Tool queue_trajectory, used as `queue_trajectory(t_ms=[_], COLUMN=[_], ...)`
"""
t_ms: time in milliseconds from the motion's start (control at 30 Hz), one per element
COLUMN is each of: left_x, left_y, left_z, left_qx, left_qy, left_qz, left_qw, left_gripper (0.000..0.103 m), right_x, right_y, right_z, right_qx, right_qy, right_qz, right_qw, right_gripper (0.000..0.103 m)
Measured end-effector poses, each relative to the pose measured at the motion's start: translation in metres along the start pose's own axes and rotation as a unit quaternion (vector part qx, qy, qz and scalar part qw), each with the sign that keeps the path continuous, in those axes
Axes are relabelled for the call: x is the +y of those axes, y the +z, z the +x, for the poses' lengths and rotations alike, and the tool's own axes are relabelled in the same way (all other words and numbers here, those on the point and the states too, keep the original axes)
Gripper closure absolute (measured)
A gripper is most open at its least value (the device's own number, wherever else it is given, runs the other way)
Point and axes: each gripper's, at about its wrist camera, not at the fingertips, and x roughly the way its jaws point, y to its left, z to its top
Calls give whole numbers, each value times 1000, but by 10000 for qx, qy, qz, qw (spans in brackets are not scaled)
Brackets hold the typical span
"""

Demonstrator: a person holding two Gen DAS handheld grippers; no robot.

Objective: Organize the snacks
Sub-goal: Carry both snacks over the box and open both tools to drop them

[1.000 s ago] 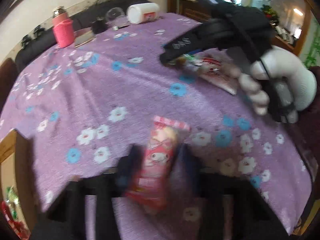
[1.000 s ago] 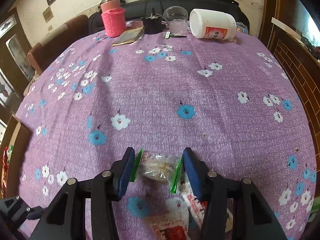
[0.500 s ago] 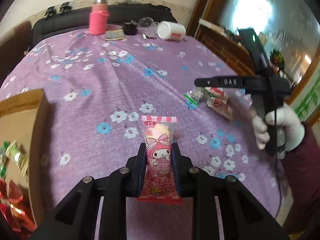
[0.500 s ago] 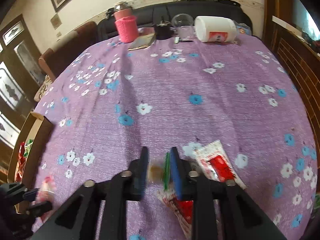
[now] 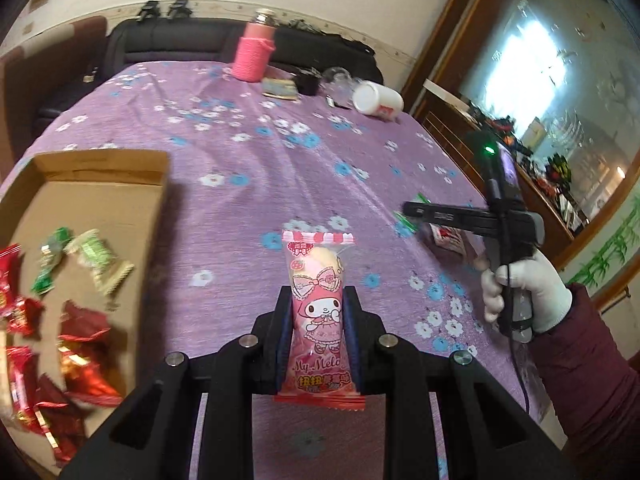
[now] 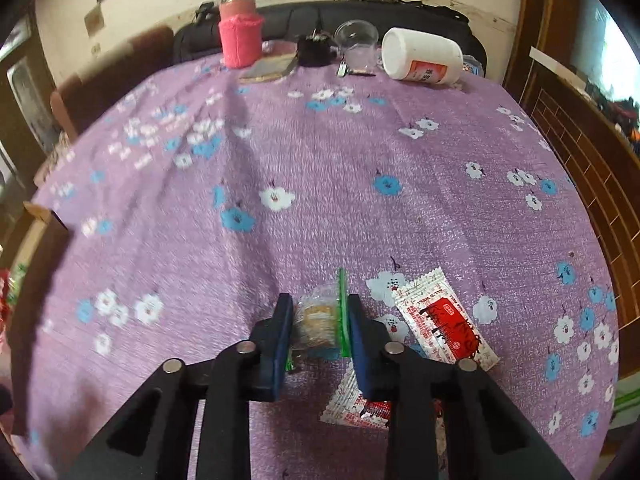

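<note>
My left gripper [image 5: 318,300] is clamped on the pink snack packet [image 5: 319,308] beside the cardboard box [image 5: 86,196]; right gripper [image 6: 320,312], jaws just closing, pinches a green-edged cracker packet [image 6: 320,320].

On the tabletop [image 5: 248,200] under a purple floral cloth, an open brown cardboard box [image 5: 92,200] of wrapped snacks sits at the left edge; a pink knit-sleeved bottle [image 6: 240,36], clear plastic cup [image 6: 357,42] and toppled white jar [image 6: 424,58] line the far edge; two red-and-white sachets [image 6: 444,320] lie near right
</note>
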Motion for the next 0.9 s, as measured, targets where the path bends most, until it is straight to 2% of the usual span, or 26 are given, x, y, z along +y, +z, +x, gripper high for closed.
queue_trajectory(t_ms=[133,267,367,533,700,900], left_x=[25,50,72,112,151,189], left_y=[3,8,15,29,47,64], left_z=[-17,-34,-47,-58,-56,-37], left_qx=[-183,-337,-439,-410,-277,-89], left_qy=[100,234,356,678,924,1141], left_qz=[-275,-522,-717,-999,-1229,-1472], left_qw=[9994,9978,9958,9918,9877,9825], left_gripper=[80,80,80,80,80,80], right_x=[-2,2,20,83,165,245], right_y=[-2,4,9,18,19,19], right_z=[-14,-35,-50,-74,-74,-52], right_qx=[-133,-262,-413,-563,-440,-216], right_qy=[59,540,739,1444,2001,2292], right_qz=[81,322,228,-159,-689,-1141], right_qw=[9999,9977,9961,9878,9764,9664], right_gripper=[77,77,77,76,76,75])
